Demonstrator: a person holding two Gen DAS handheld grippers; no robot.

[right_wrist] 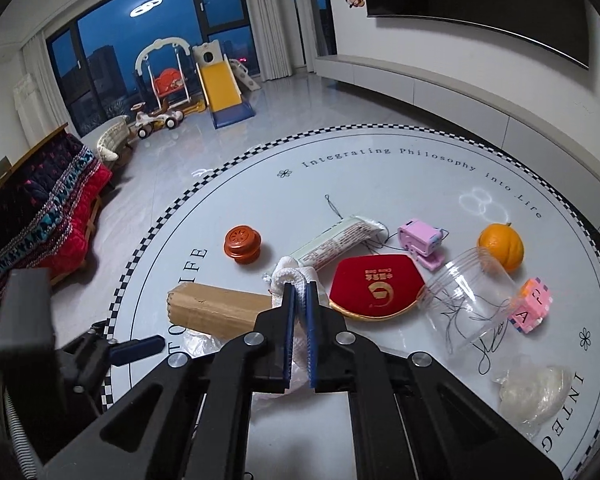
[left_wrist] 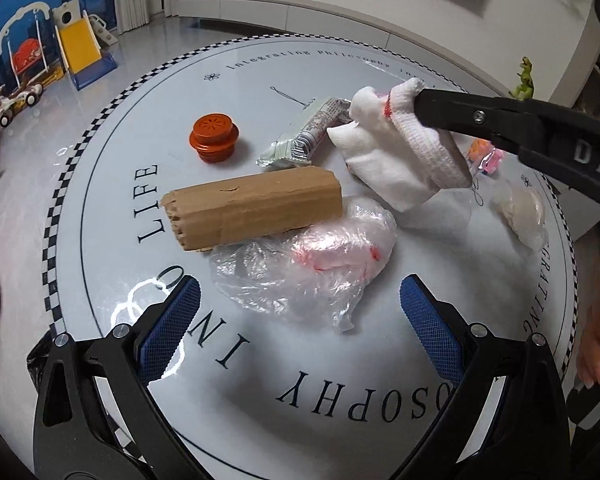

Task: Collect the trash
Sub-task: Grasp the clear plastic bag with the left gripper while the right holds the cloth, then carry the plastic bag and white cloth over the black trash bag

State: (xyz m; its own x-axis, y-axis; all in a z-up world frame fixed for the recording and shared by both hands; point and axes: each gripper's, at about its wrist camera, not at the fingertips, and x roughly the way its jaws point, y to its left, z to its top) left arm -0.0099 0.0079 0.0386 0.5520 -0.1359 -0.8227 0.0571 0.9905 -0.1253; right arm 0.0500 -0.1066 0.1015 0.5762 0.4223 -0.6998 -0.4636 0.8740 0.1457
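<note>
Left gripper [left_wrist: 300, 320] gapes empty, lower centre, over the crumpled plastic bag [left_wrist: 304, 268]; cardboard roll [left_wrist: 256, 208] just above may get snagged. Right gripper [right_wrist: 299, 300] clenches the white cloth [right_wrist: 288, 278] mid-frame; its thin pinch could slip, dropping it.

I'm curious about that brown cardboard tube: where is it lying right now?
The cardboard tube lies on its side near the middle of the round table, just beyond the crumpled clear plastic bag, with the orange cap farther back on the left.
</note>
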